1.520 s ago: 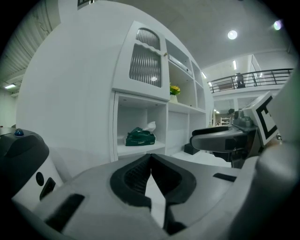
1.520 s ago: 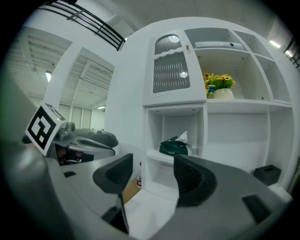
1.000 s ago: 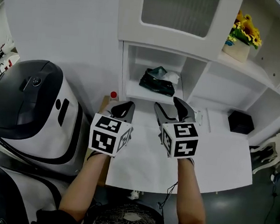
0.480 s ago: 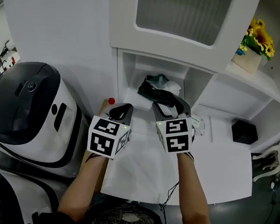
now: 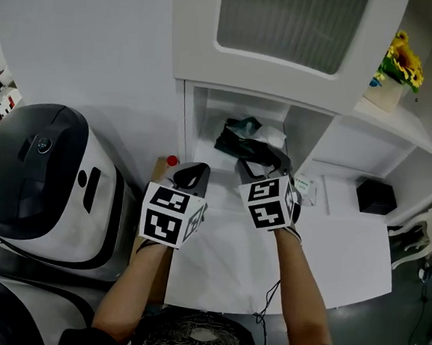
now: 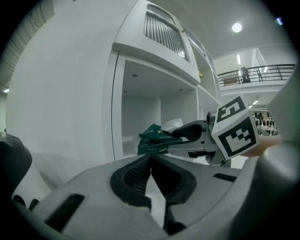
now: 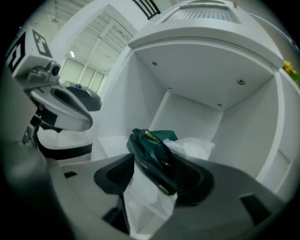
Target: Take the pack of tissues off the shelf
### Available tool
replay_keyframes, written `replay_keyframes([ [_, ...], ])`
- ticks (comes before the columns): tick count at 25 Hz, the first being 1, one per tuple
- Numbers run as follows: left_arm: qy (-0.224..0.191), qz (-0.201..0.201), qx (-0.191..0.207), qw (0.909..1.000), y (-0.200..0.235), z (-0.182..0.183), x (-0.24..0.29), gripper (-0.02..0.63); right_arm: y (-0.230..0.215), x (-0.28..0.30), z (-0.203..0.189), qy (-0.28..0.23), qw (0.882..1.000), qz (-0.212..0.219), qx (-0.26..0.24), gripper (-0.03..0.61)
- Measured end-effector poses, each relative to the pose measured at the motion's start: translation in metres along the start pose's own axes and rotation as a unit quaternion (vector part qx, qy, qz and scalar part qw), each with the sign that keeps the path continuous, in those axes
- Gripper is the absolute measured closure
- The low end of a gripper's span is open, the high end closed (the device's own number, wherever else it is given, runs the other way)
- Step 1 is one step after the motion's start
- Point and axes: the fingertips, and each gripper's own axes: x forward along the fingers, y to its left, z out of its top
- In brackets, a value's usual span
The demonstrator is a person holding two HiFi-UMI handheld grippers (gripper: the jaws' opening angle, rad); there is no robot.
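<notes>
The pack of tissues (image 5: pixel 239 135) is dark green with white tissue showing at its far end, and it lies in the open shelf compartment (image 5: pixel 205 122). My right gripper (image 5: pixel 262 161) reaches into the mouth of that compartment. It is open, and the near end of the pack (image 7: pixel 152 154) sits between its jaws, close against the right one, with a gap on the left. My left gripper (image 5: pixel 190 176) hangs shut over the table, to the left of the right gripper and short of the shelf. In the left gripper view the pack (image 6: pixel 151 140) shows beyond the right gripper (image 6: pixel 177 139).
A large white machine with a dark top (image 5: pixel 43 175) stands at the left. A red-capped object (image 5: pixel 172 160) sits at the table's left edge. On the white table (image 5: pixel 337 254) are a black box (image 5: pixel 374 195) and a small white item (image 5: pixel 305 189). Sunflowers (image 5: pixel 400 64) stand on a higher shelf.
My right gripper has moved forward to the shelf opening, and its jaws now stand round the pack's near end. The left gripper has hardly moved.
</notes>
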Motion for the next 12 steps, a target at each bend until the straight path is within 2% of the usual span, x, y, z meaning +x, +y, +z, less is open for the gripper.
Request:
replay_keyframes([
  [3,-0.002,-0.005,-0.003,1.0,0.003,0.0,0.001,0.607,0.001,0.005,-0.004,0.015,1.0,-0.011,-0.019,0.358],
  [12,-0.001,-0.021,-0.006,0.9998,0.0,-0.002,0.001,0.606,0.003,0.009,-0.014,0.034,0.999,-0.009,-0.027,0.461],
])
